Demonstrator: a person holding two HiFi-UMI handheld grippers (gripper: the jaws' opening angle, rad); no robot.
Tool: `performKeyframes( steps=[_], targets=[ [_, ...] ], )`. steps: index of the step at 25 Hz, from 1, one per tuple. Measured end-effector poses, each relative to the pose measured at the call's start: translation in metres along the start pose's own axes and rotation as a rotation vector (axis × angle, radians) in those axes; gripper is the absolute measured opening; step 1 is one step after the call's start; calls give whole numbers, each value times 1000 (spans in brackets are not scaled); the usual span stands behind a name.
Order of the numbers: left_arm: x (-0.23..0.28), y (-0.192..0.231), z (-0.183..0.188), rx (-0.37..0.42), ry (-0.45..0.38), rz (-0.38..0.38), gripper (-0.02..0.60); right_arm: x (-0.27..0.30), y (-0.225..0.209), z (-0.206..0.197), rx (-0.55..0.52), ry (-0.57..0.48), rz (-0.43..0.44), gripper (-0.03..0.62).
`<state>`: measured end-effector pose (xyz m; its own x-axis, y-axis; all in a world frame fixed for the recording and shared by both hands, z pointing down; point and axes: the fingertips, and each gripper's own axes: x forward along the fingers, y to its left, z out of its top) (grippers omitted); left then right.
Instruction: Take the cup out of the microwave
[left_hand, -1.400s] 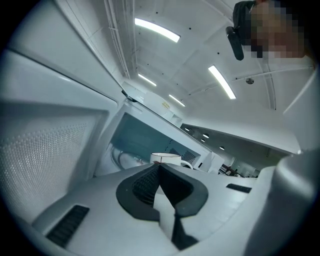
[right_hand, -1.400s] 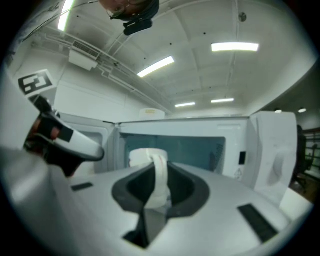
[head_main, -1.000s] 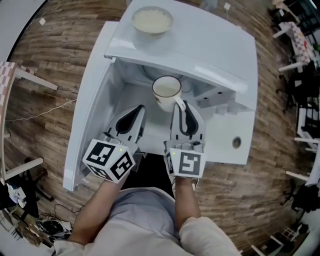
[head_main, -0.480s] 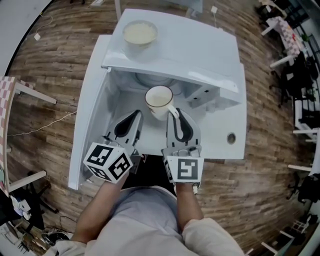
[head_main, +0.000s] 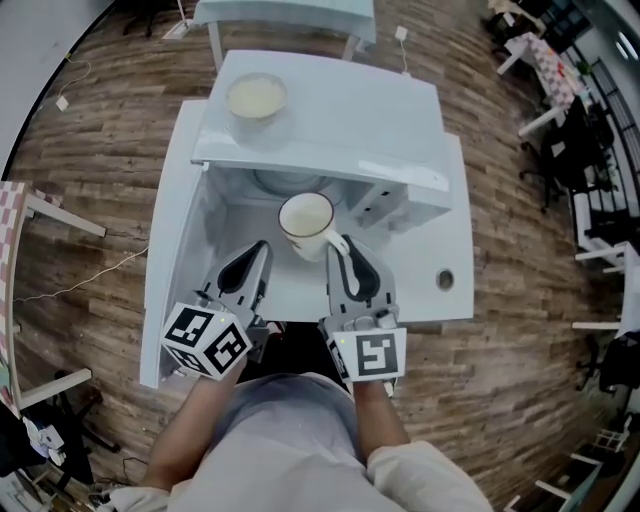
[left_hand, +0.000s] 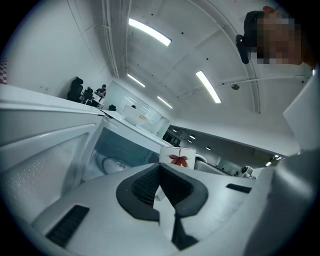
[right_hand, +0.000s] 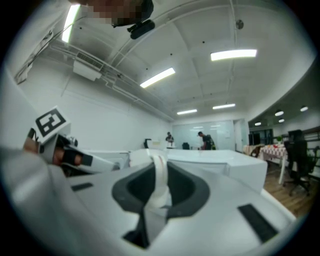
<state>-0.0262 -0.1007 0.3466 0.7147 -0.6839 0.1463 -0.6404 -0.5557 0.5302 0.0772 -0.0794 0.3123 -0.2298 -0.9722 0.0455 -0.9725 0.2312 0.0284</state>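
A white cup (head_main: 305, 222) hangs in the mouth of the open white microwave (head_main: 340, 120), its handle (head_main: 335, 243) turned toward me. My right gripper (head_main: 343, 252) is shut on that handle; the right gripper view shows the handle (right_hand: 159, 185) pinched between the dark pads. My left gripper (head_main: 255, 255) is beside the cup on its left, jaws together with nothing in them. The left gripper view shows the cup (left_hand: 177, 157), with a red leaf print, just past the left gripper (left_hand: 160, 172).
The microwave door (head_main: 175, 260) swings open to the left. A cream bowl (head_main: 256, 97) stands on the microwave's top. The glass turntable (head_main: 280, 182) lies behind the cup. A knob (head_main: 444, 280) sits on the right front panel. Wooden floor surrounds it.
The right gripper has lifted the cup by its handle and drawn it toward me, out from under the microwave's top edge. The left gripper rose alongside, still shut and empty.
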Motion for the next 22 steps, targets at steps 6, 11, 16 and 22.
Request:
performKeyframes(
  steps=[6,11,16,22],
  targets=[
    [-13,-1,6,4,2,-6,8,-7,8,14,2,-7,18,71],
    [-19,-13,23,11,-23,-35,8,-17,14,34,39,-19,48,70],
    [-22,-26,36,15,-51,-64,8,-31,21,55,25,-34,90,71],
    [-26,-32,45,16,-66,-81,8,-40,25,74,65,-62,115,71]
  ],
)
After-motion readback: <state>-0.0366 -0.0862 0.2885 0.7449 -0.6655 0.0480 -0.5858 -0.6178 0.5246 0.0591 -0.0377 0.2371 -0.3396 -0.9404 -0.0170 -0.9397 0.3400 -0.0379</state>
